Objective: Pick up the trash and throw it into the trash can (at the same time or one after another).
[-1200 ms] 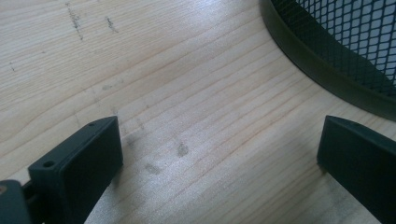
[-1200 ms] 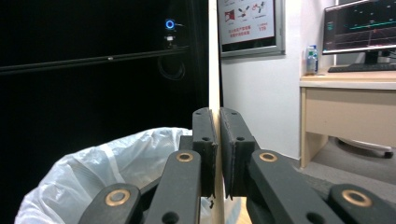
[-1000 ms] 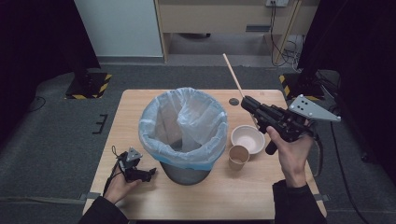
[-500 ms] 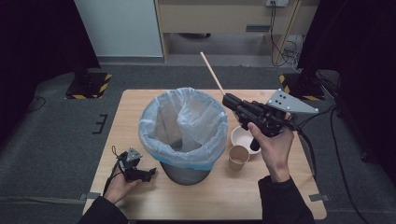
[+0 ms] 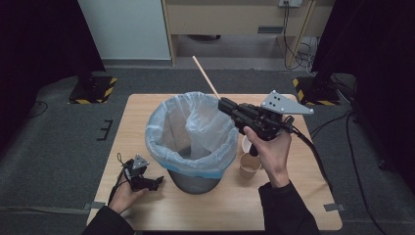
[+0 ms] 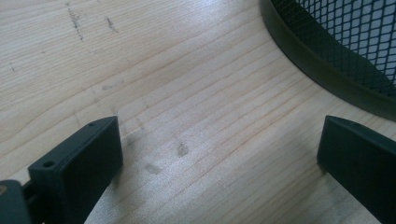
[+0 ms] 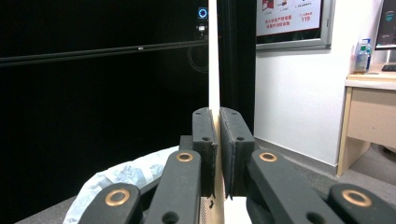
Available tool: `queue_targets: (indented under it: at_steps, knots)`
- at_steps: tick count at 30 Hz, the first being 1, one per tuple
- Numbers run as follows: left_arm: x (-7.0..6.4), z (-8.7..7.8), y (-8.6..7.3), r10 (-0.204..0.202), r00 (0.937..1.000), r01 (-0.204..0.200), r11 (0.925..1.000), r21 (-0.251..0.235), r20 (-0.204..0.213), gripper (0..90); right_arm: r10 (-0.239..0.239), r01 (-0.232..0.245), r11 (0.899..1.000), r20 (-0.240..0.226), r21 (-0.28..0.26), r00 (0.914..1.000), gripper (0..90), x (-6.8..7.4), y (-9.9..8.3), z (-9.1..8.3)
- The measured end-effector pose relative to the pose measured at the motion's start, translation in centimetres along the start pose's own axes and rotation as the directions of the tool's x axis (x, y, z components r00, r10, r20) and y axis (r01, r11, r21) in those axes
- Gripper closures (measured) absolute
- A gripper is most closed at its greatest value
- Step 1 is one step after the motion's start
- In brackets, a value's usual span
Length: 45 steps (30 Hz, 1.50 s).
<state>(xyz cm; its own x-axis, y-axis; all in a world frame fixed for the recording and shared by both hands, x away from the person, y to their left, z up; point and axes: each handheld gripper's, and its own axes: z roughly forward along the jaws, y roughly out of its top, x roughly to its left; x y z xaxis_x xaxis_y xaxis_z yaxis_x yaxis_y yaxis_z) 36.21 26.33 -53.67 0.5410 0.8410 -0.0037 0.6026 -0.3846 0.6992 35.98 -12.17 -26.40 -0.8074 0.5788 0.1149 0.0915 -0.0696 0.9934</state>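
Two grippers show in the high view: the right gripper, held above the rim of the lined mesh wastebasket, is clamped on a thin wooden stick slanting up and away over the bin, with a paper cup just beside the bin's right side, while the left gripper rests on the wooden table at the bin's lower left. In the left gripper view the jaws stand wide apart over bare table, the wastebasket's mesh wall just beyond them. In the right gripper view the jaws are pressed together on the stick, which rises straight between them above the bin's plastic liner.
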Motion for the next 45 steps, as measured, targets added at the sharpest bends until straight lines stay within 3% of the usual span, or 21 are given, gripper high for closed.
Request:
queue_targets:
  at_steps: [20, 25, 28, 29, 32, 36, 39, 41, 43, 45]
  knots:
    - [0.0, 0.0, 0.0, 0.0, 1.0, 0.0, 1.0, 0.0, 0.0, 0.0, 0.002, -0.001, 0.997, -0.006, 0.083, 1.0, 85.1, 0.3, -1.7, 3.0]
    - [0.0, 0.0, 0.0, 0.0, 1.0, 0.0, 1.0, 0.0, 0.0, 0.0, 0.016, -0.014, 0.994, -0.014, 0.106, 0.9998, 69.4, 0.1, -1.9, 3.4]
    - [0.0, 0.0, 0.0, 0.0, 1.0, 0.0, 1.0, 0.0, 0.0, 0.0, 0.014, -0.014, 0.996, 0.003, 0.085, 0.9999, 65.0, -0.1, -1.5, 3.0]
    - [0.0, 0.0, 0.0, 0.0, 1.0, 0.0, 1.0, 0.0, 0.0, 0.0, 0.009, -0.01, 0.999, 0.028, 0.052, 0.9996, 59.2, -0.4, -0.9, 2.4]
    - [0.0, 0.0, 0.0, 0.0, 1.0, 0.0, 1.0, 0.0, 0.0, 0.0, 0.001, -0.002, 1.0, 0.061, 0.024, 0.9981, 51.1, -0.8, 0.0, 1.4]
    - [0.0, 0.0, 0.0, 0.0, 1.0, 0.0, 1.0, 0.0, 0.0, 0.0, -0.031, 0.029, 0.999, 0.114, 0.024, 0.993, 41.9, -1.3, 0.9, -0.3]
    - [0.0, 0.0, 0.0, 0.0, 1.0, 0.0, 1.0, 0.0, 0.0, 0.0, -0.052, 0.049, 0.998, 0.143, 0.024, 0.9884, 40.7, -1.5, 1.1, -1.2]
    - [0.0, 0.0, 0.0, -0.001, 1.0, 0.001, 1.0, 0.0, 0.0, 0.0, -0.004, 0.006, 1.0, 0.133, -0.013, 0.9912, 39.0, -2.1, 0.7, -2.2]
    - [0.0, 0.0, 0.0, -0.001, 1.0, 0.001, 1.0, 0.0, 0.0, 0.0, -0.007, 0.01, 1.0, 0.186, -0.013, 0.9825, 36.1, -3.0, -0.2, -3.7]
    - [0.0, 0.0, 0.0, -0.001, 1.0, 0.001, 1.0, 0.0, 0.0, 0.0, 0.011, -0.008, 1.0, 0.2, -0.017, 0.9797, 35.6, -3.7, -1.0, -4.6]
